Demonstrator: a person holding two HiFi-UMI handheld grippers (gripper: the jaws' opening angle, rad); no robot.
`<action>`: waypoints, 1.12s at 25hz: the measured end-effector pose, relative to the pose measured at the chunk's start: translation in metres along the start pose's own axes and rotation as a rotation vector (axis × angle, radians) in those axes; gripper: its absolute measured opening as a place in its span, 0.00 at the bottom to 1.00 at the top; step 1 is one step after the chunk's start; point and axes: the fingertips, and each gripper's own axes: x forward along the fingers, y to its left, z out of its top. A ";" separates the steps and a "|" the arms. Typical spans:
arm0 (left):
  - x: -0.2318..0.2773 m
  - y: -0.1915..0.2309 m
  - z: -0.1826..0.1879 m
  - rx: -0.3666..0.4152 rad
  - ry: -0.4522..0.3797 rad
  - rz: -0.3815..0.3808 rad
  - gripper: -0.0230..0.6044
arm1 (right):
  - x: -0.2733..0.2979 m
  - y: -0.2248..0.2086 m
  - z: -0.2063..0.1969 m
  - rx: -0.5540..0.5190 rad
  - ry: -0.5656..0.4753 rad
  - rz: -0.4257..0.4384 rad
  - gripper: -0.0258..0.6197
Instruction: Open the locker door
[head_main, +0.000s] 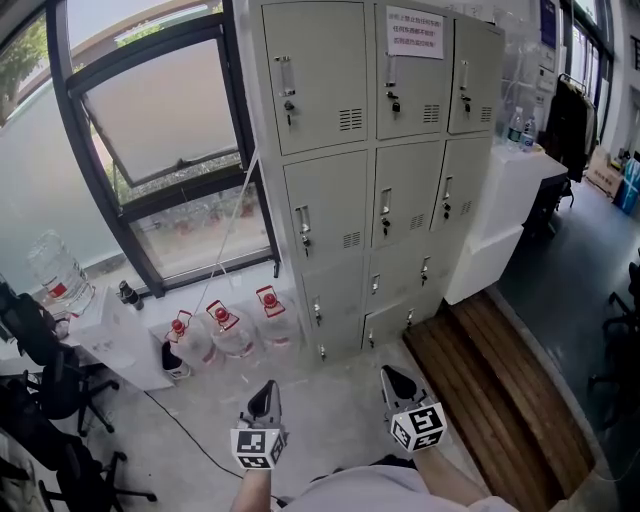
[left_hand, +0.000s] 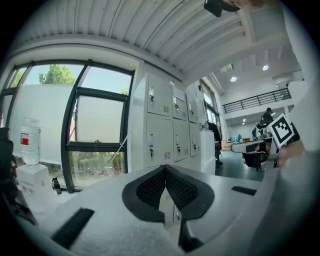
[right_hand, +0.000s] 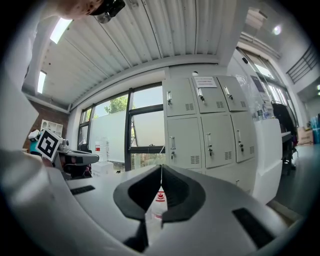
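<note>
Under the black-framed glass window (head_main: 150, 120), three clear plastic water bottles with red caps (head_main: 230, 332) stood on the floor. The left gripper (head_main: 268, 390) had its jaws pressed together, holding nothing. The tall grey metal locker (head_main: 330, 210) stood ahead, well apart, with all doors closed. The right gripper (head_main: 393, 375) was also closed and empty.

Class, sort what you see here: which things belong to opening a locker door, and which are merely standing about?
For the job:
lockers, door handles, left gripper, right gripper.

Standing about:
water bottles, window, office chair, wooden platform.
</note>
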 end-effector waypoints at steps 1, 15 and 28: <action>0.000 0.000 0.000 -0.001 0.000 0.000 0.04 | 0.000 0.000 0.000 0.001 -0.001 -0.002 0.06; -0.001 0.001 -0.001 -0.006 -0.001 -0.008 0.04 | 0.000 0.002 -0.004 0.001 0.010 -0.007 0.06; -0.015 0.022 -0.006 -0.010 0.001 0.016 0.04 | 0.021 0.019 0.004 -0.021 -0.004 0.016 0.06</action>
